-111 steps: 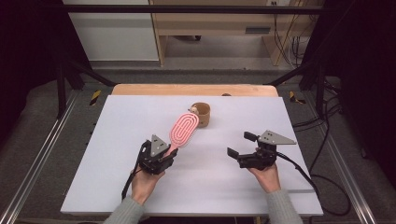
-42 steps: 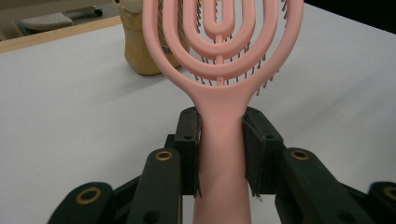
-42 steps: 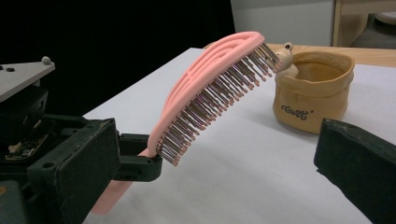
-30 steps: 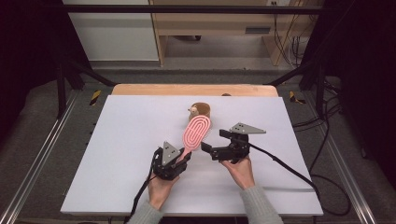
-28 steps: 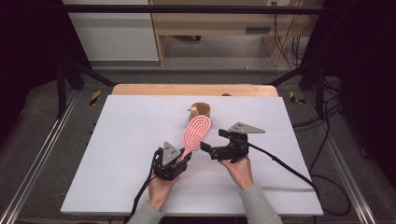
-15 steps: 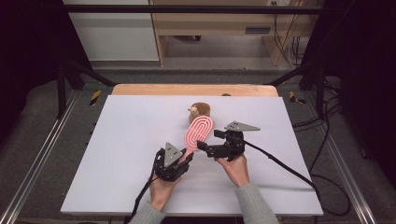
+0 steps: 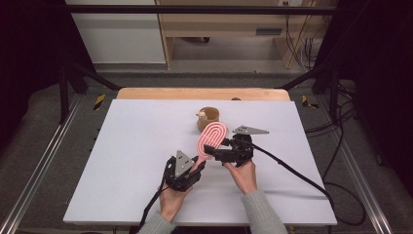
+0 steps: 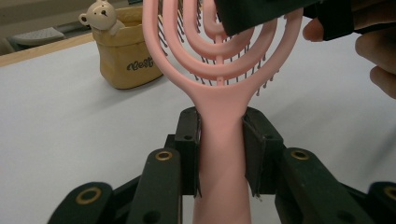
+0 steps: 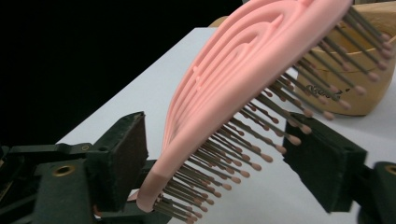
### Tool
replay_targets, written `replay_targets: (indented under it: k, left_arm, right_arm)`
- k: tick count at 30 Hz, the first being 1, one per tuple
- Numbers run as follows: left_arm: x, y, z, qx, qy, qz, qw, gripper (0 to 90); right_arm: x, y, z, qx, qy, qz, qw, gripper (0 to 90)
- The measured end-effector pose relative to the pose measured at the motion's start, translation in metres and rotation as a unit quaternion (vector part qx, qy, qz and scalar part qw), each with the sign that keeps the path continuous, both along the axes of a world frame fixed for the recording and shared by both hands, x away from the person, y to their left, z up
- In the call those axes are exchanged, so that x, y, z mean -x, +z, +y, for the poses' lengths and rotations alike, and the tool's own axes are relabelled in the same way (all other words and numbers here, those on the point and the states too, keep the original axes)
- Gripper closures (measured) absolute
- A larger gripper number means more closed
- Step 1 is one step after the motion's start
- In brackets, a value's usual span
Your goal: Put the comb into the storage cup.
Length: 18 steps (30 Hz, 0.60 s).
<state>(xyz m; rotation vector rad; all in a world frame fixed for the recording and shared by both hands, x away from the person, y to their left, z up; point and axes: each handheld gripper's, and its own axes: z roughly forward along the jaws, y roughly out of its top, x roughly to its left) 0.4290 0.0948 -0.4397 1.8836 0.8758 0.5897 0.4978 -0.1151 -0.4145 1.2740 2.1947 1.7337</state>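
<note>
**Passing the pink brush from one gripper to the other**

In the high view, we see the left gripper (image 7: 191, 170) at lower centre of the white table (image 7: 131, 146), pinching the handle of a pink hairbrush (image 7: 212, 138) whose oval head points up-frame. The right gripper (image 7: 219, 154) comes in from the right, its jaws reaching the lower part of the head. A small tan cup (image 7: 208, 118) with a bear figure (image 7: 200, 115) on its rim stands just beyond the brush's tip.

In the left gripper view, our jaws are pressed flat against both sides of the hairbrush (image 8: 219, 112) handle at centre frame; the hold looks square and firm. The cup (image 8: 125, 58) sits at upper left, and the other gripper's black jaw covers the top of the head.

In the right gripper view, the jaws stand spread, one pad at lower left behind the brush's back, the other at right facing the bristle tips, with the hairbrush (image 9: 233, 88) slanting between them. They do not yet grip.

We judge the step to be a handover. To do it well, we should keep the left hold steady, close the right jaws slowly so the pad meets the bristles evenly, and release the handle only once the head is clamped. Closing near the neck rather than the springy bristle ends would lessen slipping.
</note>
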Motion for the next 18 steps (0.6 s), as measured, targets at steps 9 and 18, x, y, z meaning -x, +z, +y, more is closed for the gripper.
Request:
replay_targets:
  k: [9,18]
  left_arm:
    - [0.0012,-0.0013,-0.0025,0.000,-0.001,-0.003,1.0000,69.3]
    - [0.0024,-0.0016,-0.0045,-0.001,0.004,-0.010,0.9999,69.2]
  right_arm:
    - [-0.0006,0.0012,-0.0004,-0.013,0.009,0.015,0.9998,42.0]
    - [-0.0014,0.0033,-0.0013,-0.027,0.009,0.038,0.9989,49.1]
